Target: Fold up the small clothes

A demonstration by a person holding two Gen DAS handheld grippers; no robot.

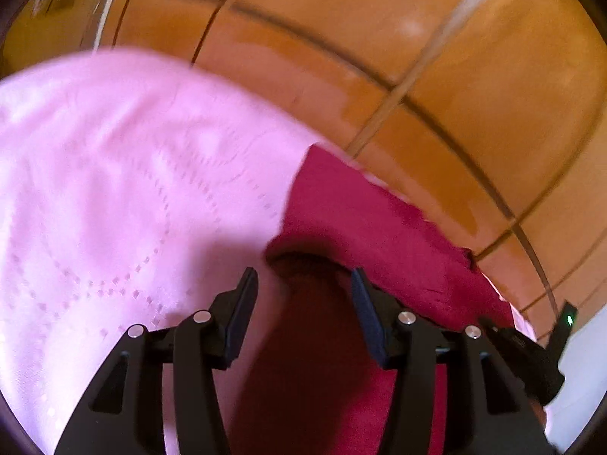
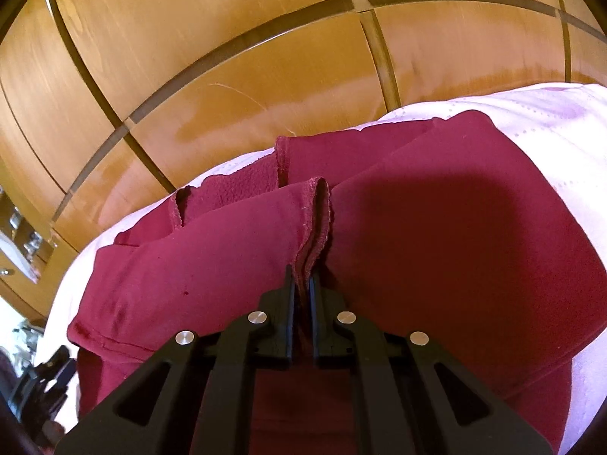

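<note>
Right claw (image 2: 302,278) pinching garment (image 2: 436,227) hem | length crosswise

Pink cloth (image 1: 114,174) motion-blurred, red garment (image 1: 341,341) btm edge cut off

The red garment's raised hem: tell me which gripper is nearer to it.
Right. The right gripper is shut on the raised hem of the red garment; the left gripper hangs open over another part, gripping nothing.
</note>
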